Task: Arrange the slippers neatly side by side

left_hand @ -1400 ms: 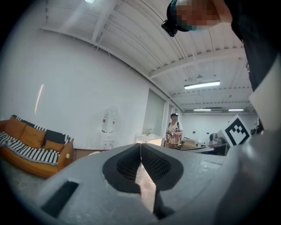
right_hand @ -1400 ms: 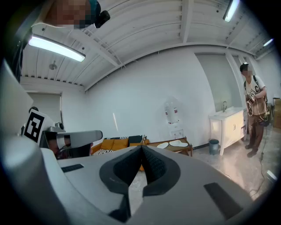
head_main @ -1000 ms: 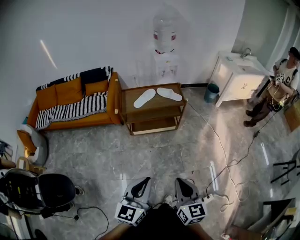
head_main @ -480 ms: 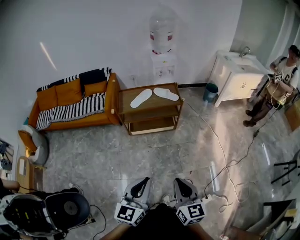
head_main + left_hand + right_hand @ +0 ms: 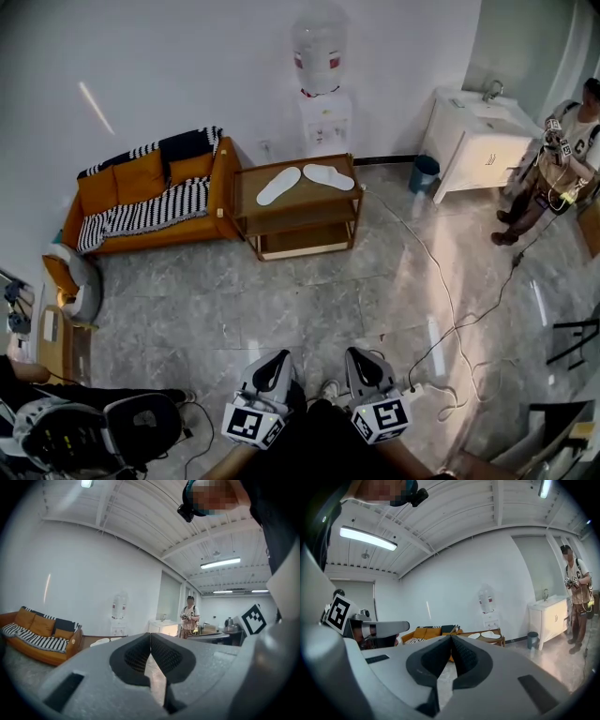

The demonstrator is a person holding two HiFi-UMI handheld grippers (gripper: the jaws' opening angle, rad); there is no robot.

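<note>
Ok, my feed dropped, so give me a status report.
Left gripper and right gripper: jaws shut, empty. White slippers angled apart on wooden table, across the room. Cable on floor, right of the path.

One white slipper (image 5: 278, 185) and its mate (image 5: 328, 176) lie splayed (tips perhaps touching) on the wooden rack (image 5: 314, 200).

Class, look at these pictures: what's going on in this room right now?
A person holds tongs in each hand, far across the room from the work. The left tongs and right tongs are both shut and empty. Two flat white slippers lie on top of the brown wooden shelf table beside the orange sofa, splayed apart in a V, not yet lined up.
</note>
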